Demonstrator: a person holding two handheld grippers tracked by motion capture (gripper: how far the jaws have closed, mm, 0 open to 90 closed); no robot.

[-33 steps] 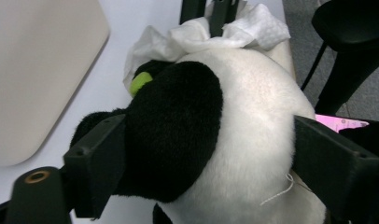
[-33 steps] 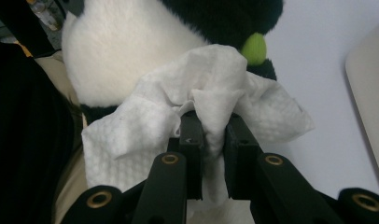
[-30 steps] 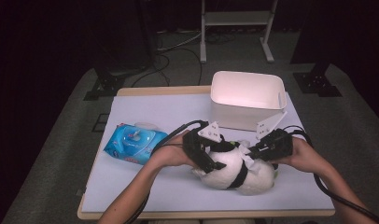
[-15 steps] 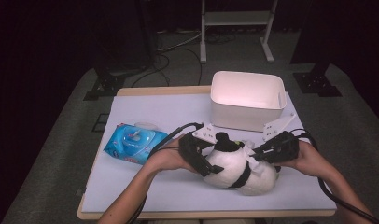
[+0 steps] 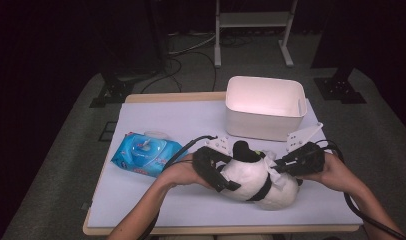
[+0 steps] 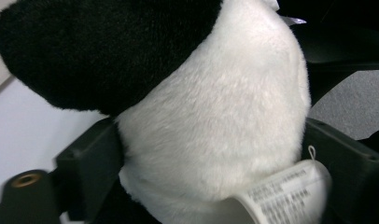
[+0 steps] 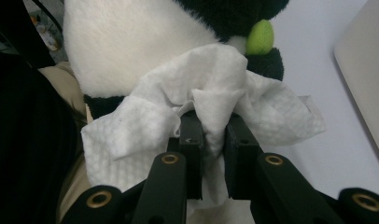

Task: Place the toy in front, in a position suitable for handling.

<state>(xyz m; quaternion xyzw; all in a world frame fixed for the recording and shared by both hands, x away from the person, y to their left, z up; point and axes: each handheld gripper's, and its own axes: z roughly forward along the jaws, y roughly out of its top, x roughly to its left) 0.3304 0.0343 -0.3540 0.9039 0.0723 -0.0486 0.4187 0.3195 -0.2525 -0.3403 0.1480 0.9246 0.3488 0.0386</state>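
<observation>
A white and black plush panda [image 5: 256,175] lies on the table near its front edge. My left gripper [image 5: 230,171] grips it from the left. Its jaws stand wide on either side of the white body [image 6: 215,121] and have just been closing on it, near a sewn-in label [image 6: 285,191]. From the right, my right gripper [image 5: 283,167] is shut on a crumpled white wipe [image 7: 201,98]. The wipe is pressed against the plush beside a small green part [image 7: 260,37]. In its own view the right gripper [image 7: 213,128] pinches a fold of the wipe.
A white plastic bin [image 5: 263,107] stands at the back right of the white-topped table [image 5: 166,115]. A blue pack of wet wipes [image 5: 146,155] lies to the left of my left hand. A metal stand and cables lie on the floor beyond the table.
The plush has turned a little, so a black ear now shows on top. The left gripper has shifted slightly on it. The right gripper keeps the wipe against the plush.
</observation>
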